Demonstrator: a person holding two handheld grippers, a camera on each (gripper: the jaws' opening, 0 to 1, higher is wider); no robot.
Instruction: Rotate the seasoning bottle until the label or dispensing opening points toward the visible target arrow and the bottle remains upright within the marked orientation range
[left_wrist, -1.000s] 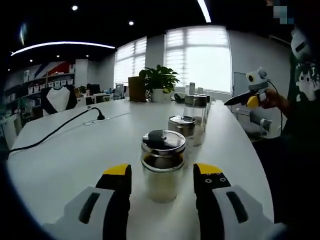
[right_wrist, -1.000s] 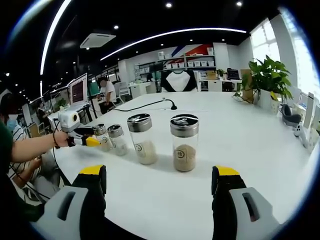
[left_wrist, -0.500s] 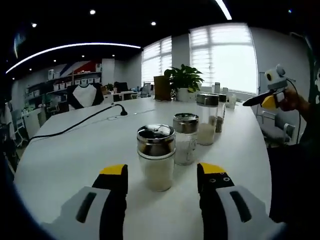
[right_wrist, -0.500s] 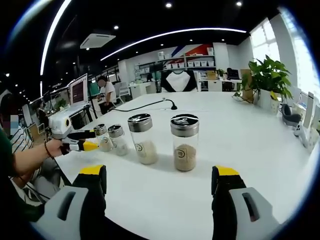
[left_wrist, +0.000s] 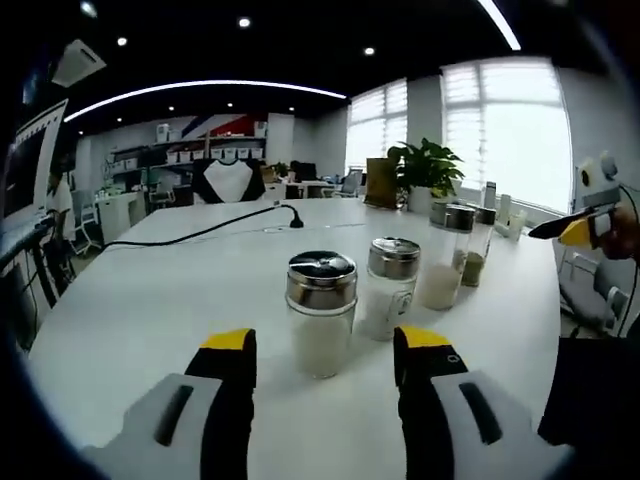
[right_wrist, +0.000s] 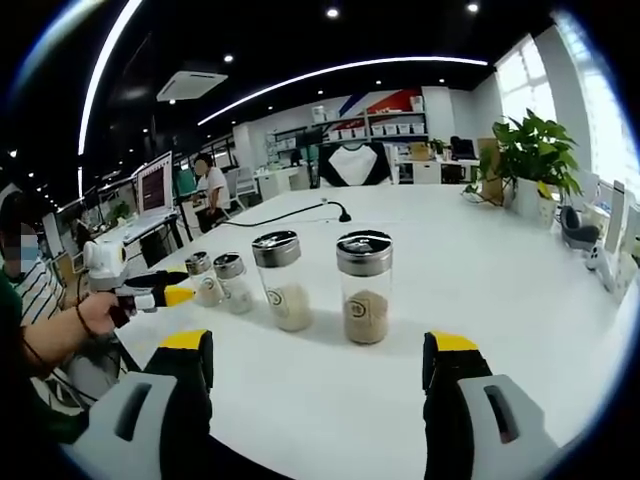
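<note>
Between my left gripper (left_wrist: 324, 350) jaws, spread apart and touching nothing, stands the seasoning bottle (left_wrist: 322, 313) upright on the white tabletop (left_wrist: 150, 310) near its front edge. My right gripper (right_wrist: 318, 360) gapes too, empty; three more bottles (left_wrist: 392, 288) line up behind.

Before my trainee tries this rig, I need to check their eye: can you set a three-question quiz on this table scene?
1. How many seasoning bottles stand in the row?
2. True or false: the left gripper's fingers clamp the nearest seasoning bottle.
3. The potted plant stands: A) by the window, B) on the floor.

Key:
1. Four, the nearest seasoning bottle first.
2. False; the left gripper is open, its fingers apart.
3. A; potted plant.
</note>
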